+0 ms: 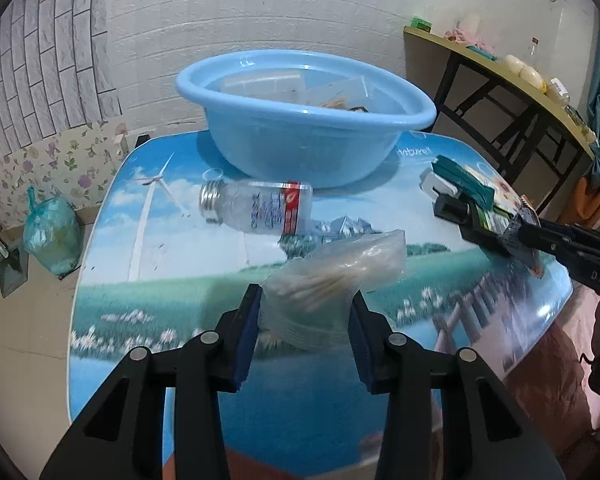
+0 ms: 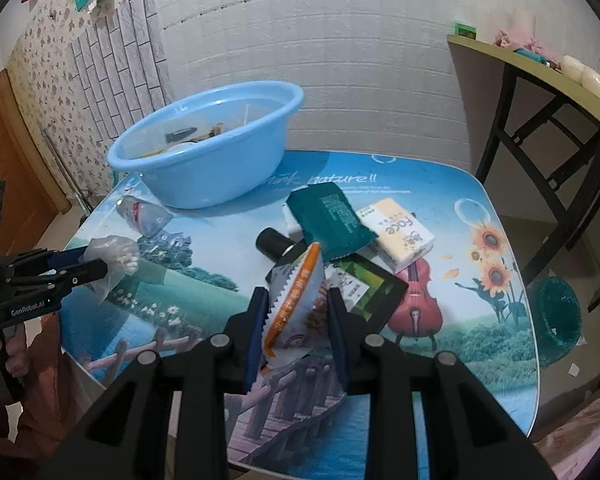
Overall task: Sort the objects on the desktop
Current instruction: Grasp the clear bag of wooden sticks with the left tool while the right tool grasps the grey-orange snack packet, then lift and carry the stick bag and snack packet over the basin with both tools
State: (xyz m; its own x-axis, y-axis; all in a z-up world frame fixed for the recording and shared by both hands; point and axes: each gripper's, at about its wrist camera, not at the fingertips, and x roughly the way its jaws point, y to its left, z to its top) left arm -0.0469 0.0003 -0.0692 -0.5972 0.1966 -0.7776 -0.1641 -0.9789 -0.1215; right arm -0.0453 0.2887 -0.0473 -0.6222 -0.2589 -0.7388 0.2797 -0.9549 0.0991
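Jaws clamped on both grippers, each holding a packet above the bench (image 2: pixel 460 208).

Left gripper (image 1: pixel 305 322) pinches a clear bag of cotton swabs (image 1: pixel 332 276), low centre; right gripper (image 2: pixel 298 328) squeezes an orange-edged snack packet (image 2: pixel 300 304), its print crumpled and unreadable. Beyond lie a clear bottle (image 1: pixel 256 208) on its side and a blue basin (image 1: pixel 300 120), its contents half hidden by the rim.
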